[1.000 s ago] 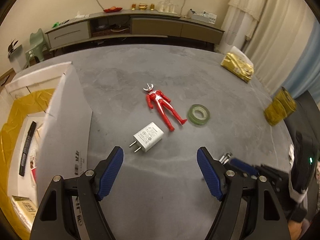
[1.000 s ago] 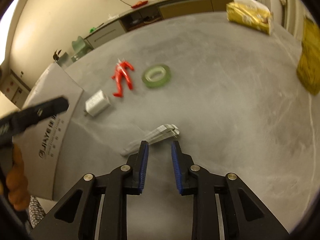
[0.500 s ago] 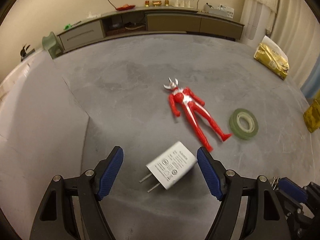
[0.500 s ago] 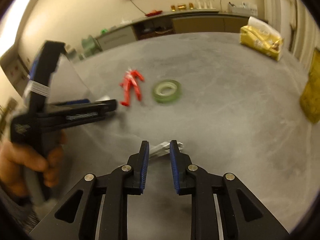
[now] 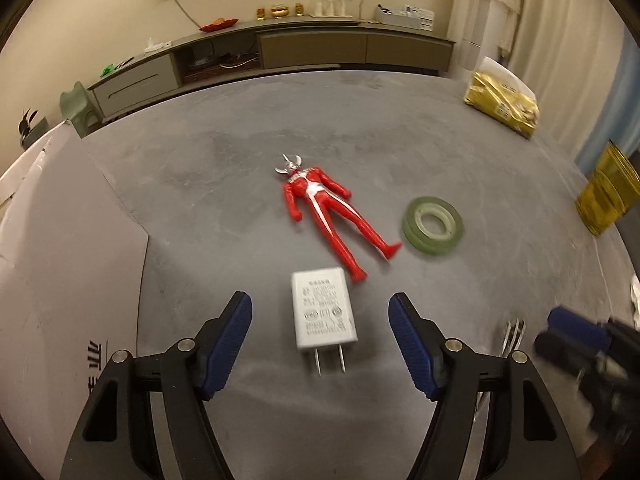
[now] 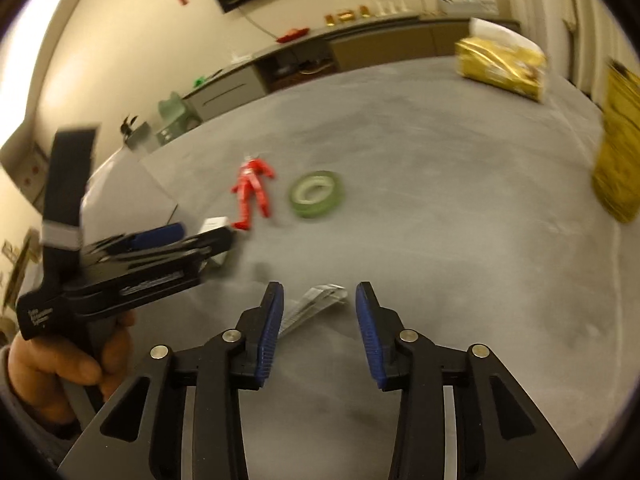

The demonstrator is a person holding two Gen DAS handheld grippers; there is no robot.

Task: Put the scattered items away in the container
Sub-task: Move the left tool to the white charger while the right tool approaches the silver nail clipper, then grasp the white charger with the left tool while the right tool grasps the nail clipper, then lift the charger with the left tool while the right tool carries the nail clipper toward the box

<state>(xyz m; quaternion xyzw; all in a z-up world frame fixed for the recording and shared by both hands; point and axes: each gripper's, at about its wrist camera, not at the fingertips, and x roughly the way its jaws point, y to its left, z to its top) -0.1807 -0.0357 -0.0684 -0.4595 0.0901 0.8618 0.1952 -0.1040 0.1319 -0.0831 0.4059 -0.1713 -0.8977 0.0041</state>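
Nothing binned yet: charger (image 5: pixel 323 310), figure (image 5: pixel 330 216), tape (image 5: pixel 433 225), clippers (image 6: pixel 316 304) lay mid-table w/ both tongs spread, left gripper (image 5: pixel 320 344) astride charger, right gripper (image 6: pixel 319 322) astride clippers

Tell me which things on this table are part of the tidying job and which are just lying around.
Job: white charger, red toy figure, green tape roll, small metal item, white box flap.
Lying about: gold packets, sideboard clutter.

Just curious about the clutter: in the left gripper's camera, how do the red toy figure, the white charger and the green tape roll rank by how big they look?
1. red toy figure, the longest.
2. white charger and green tape roll: look alike; the charger lies nearer the camera, so no ranking.
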